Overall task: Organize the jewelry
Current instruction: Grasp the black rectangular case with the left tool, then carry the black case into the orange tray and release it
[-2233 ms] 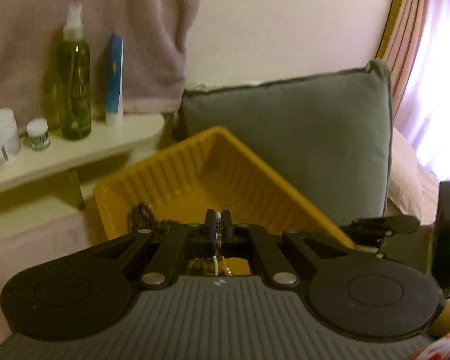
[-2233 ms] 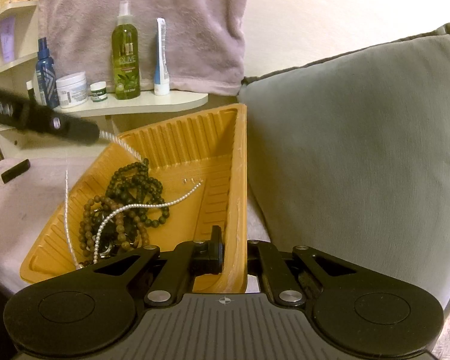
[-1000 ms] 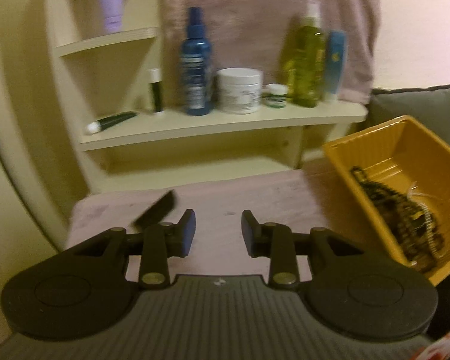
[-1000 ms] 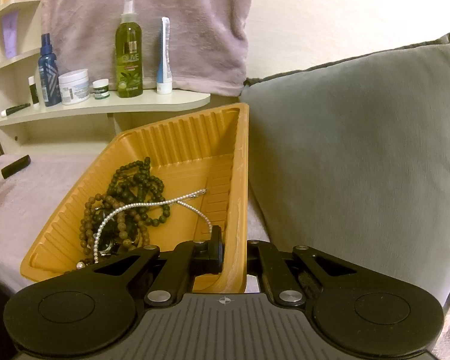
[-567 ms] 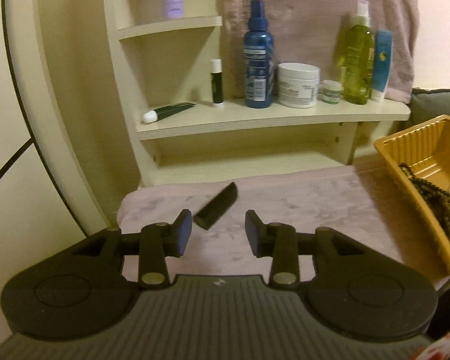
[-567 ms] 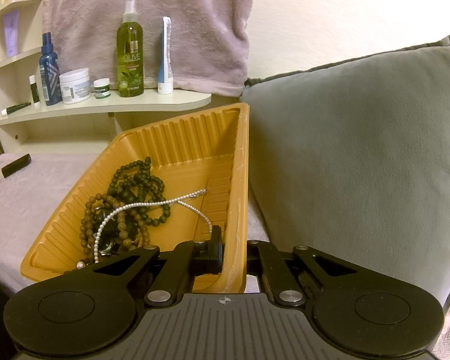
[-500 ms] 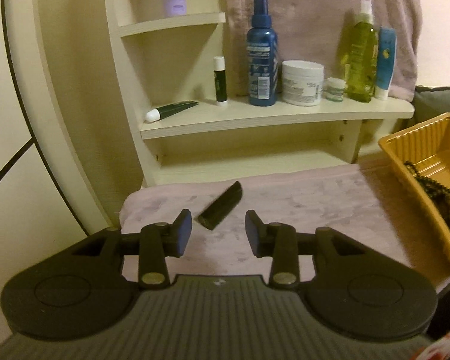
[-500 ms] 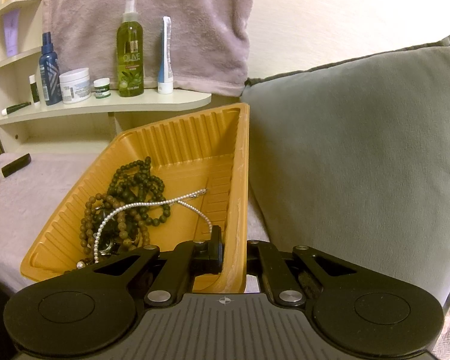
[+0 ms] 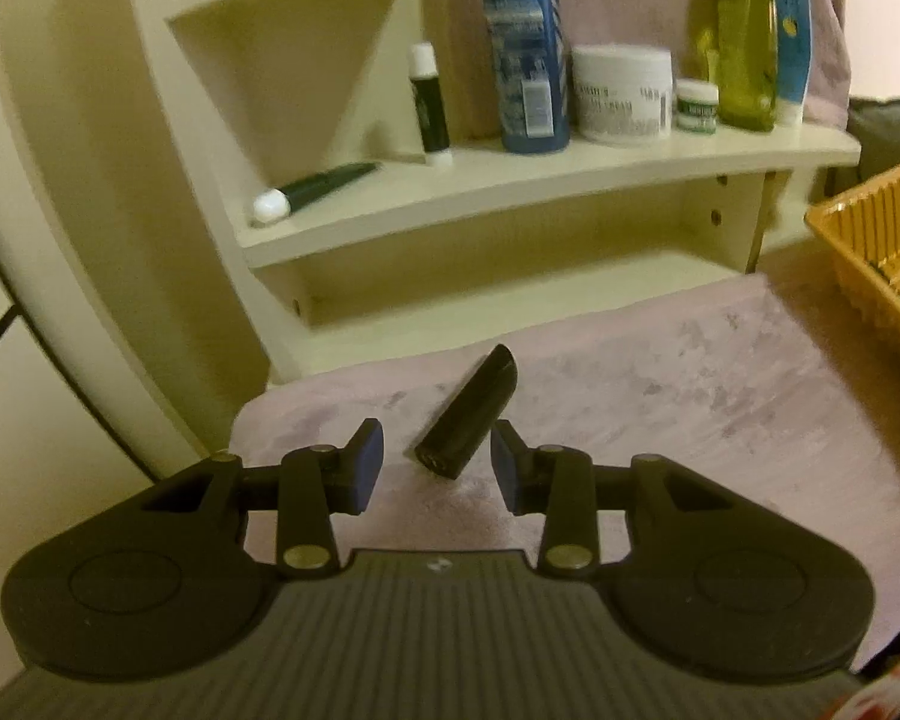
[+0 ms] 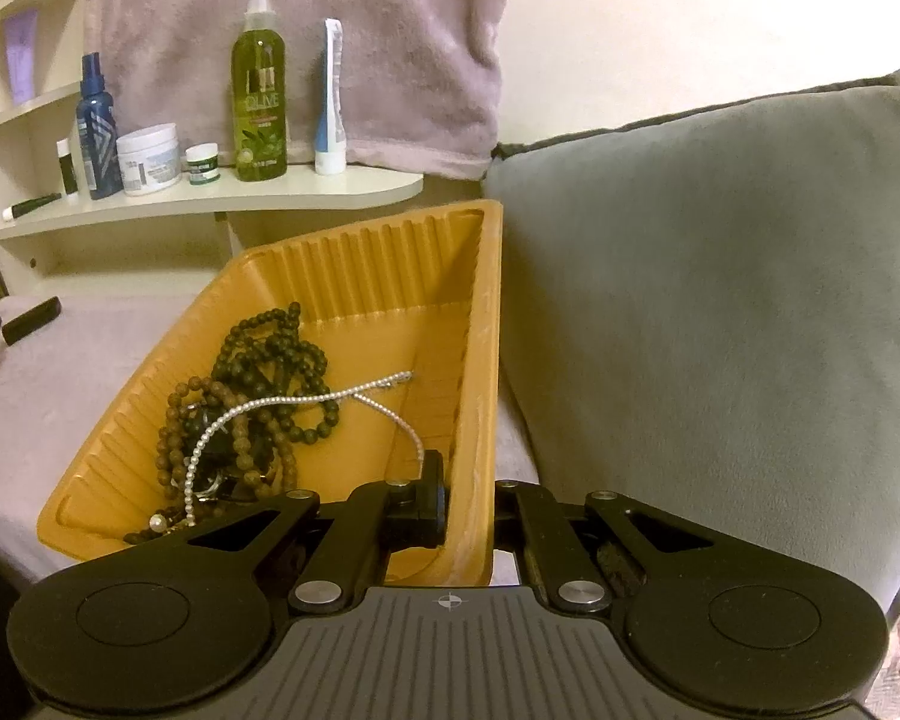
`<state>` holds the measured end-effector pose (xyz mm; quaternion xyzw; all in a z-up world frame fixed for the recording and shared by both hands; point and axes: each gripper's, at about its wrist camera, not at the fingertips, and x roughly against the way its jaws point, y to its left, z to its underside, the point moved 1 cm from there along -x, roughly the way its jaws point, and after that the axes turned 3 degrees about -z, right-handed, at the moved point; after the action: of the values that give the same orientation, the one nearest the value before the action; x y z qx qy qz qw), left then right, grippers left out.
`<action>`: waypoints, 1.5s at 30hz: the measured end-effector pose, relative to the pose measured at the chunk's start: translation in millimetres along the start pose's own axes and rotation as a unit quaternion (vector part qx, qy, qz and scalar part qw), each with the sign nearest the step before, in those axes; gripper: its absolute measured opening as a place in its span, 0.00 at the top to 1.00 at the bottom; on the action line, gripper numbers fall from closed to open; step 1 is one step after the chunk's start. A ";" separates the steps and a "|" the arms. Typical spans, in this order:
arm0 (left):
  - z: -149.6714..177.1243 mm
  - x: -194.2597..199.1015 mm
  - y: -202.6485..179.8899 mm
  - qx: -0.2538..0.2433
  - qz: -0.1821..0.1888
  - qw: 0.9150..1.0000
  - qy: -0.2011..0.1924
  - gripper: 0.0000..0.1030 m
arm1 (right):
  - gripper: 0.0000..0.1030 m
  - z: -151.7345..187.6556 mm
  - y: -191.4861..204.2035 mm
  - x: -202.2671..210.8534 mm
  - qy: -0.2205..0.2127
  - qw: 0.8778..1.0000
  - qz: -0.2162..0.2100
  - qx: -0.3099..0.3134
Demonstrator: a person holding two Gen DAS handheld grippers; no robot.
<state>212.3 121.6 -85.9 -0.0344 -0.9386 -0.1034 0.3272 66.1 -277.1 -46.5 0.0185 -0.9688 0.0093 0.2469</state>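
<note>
— What is lying where, biggest first?
— The yellow tray point(image 10: 354, 276) is sitting beside the grey cushion point(image 10: 720, 300), beads point(image 10: 252, 396) heaped inside; the right gripper point(image 10: 468, 510) is still clamping its wall.
— And the left gripper point(image 9: 437, 465)?
— Its jaws are standing wide, now closer around the black case point(image 9: 471, 414) on the pink cloth point(image 9: 660, 396).
</note>
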 end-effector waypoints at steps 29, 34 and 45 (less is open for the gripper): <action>-1.4 -23.5 -12.0 -0.013 0.034 0.999 0.019 0.77 | 0.97 -2.4 -18.1 -17.7 0.007 1.000 -0.021 -0.017; -6.4 -10.6 -19.4 -0.009 0.043 0.999 0.010 0.78 | 0.97 -1.8 -21.4 -19.6 0.005 0.999 -0.029 -0.022; -16.2 15.1 -40.9 -0.014 0.065 0.998 -0.008 0.79 | 0.97 1.7 -24.3 -31.1 0.009 0.997 -0.064 -0.049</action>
<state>205.0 78.0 -71.2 -0.1005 -0.9355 -0.0947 0.3251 93.5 -300.5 -62.7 0.0684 -0.9628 -0.0534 0.2559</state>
